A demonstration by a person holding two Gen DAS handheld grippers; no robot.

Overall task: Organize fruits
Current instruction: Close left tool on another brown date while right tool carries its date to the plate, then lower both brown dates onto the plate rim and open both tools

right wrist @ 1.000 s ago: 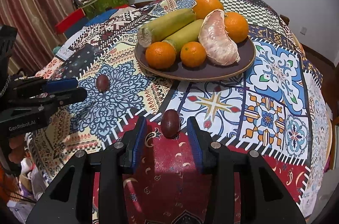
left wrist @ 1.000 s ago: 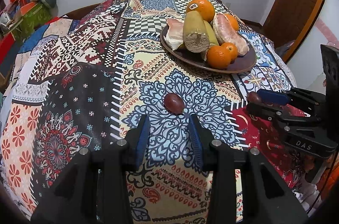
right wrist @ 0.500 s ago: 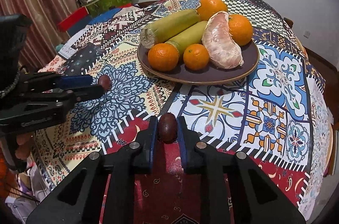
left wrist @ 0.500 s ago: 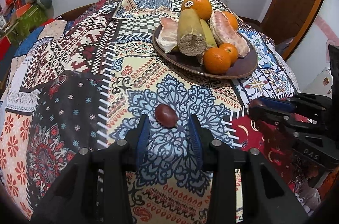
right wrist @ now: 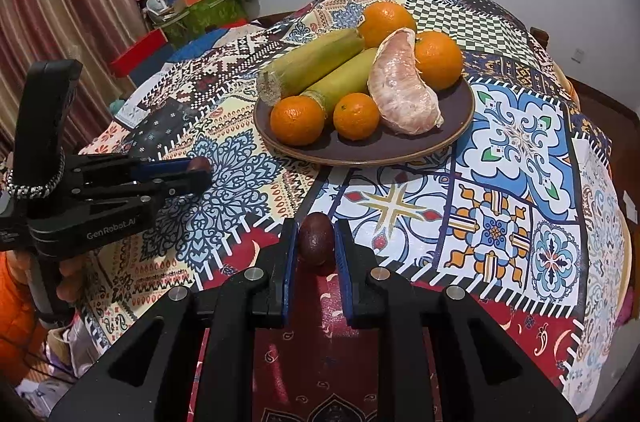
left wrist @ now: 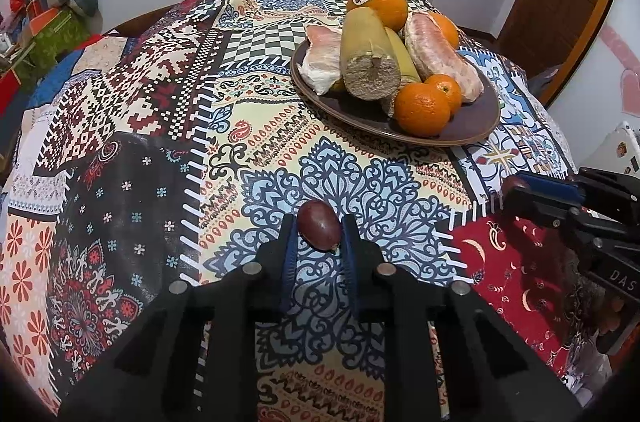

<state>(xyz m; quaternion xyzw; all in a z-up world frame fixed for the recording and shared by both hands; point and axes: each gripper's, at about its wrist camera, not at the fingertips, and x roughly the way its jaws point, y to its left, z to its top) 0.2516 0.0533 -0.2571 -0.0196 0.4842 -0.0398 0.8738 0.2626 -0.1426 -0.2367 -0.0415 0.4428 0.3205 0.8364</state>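
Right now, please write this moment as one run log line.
left gripper: shut on left dark fruit | right gripper: shut on right dark fruit | plate: not reached

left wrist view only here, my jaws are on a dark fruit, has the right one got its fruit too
Observer: Yes, the right gripper has its jaws pressed on both sides of a dark red fruit, over the red cloth patch.
Operator: whats hidden behind the cut cob
Observer: A second husked cob lies full length beside it on the plate.
Operator: my grip from there
Observer: The left gripper, jaws just closed, shows its own fruit at the tips.
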